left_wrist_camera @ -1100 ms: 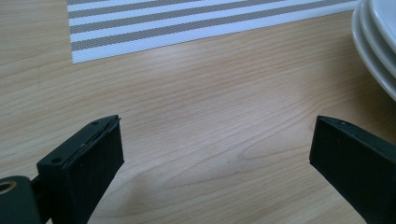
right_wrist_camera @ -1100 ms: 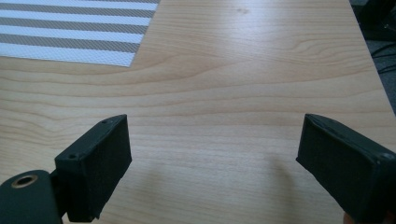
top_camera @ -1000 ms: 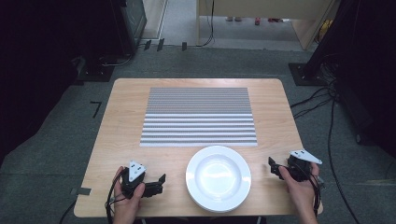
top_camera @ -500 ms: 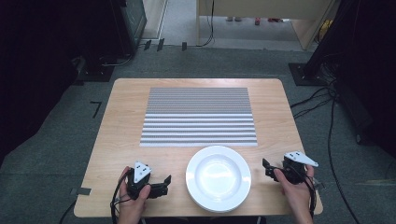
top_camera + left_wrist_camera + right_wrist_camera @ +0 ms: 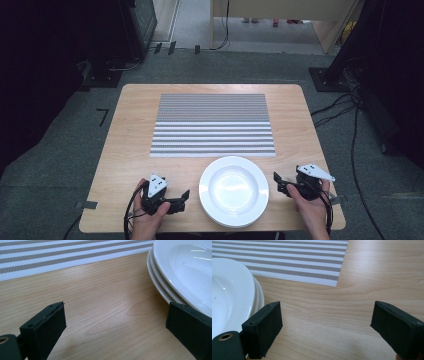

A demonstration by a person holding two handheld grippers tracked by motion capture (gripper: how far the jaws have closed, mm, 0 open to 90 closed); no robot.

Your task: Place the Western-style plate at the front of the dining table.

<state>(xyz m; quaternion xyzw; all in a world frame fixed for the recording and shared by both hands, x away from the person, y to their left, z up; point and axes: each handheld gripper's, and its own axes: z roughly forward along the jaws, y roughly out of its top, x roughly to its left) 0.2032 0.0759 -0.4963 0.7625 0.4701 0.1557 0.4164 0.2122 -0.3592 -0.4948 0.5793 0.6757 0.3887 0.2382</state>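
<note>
Plate stack [image 5: 233, 190] near the table's [image 5: 130, 150] front edge — left gripper [image 5: 181, 199] and right gripper [image 5: 278, 181] flank its rim, jaws wide, empty.

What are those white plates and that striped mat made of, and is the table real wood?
The plates look like glazed ceramic: glossy white with sharp light reflections. The striped mat seems a woven synthetic, perhaps vinyl, showing a fine mesh texture up close. The table shows pale wood grain with a smooth matt finish; solid wood or laminate, I can't tell.

Probably a lab: dark equipment racks [image 5: 135, 25], floor cables [image 5: 350, 115], carpet [image 5: 50, 150].
</note>
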